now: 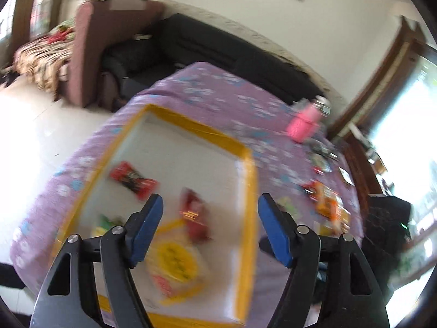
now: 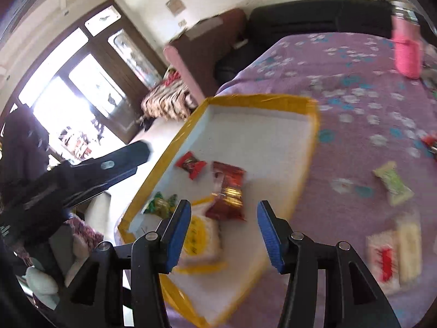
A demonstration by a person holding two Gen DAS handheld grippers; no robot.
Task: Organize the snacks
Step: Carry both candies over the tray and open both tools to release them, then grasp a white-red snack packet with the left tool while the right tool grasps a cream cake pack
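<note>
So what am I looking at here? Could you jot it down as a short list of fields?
Setting: table with a purple flowered cloth
Container: white tray with yellow rim
In the tray: red candy, dark red packet, green candy, yellow-and-white packet
Left on the cloth: green-and-white candy, white-and-red packets
Also on the table: pink bottle
Left tool: open, holding nothing
Right tool: open, holding nothing

No legible text on any packet
</note>
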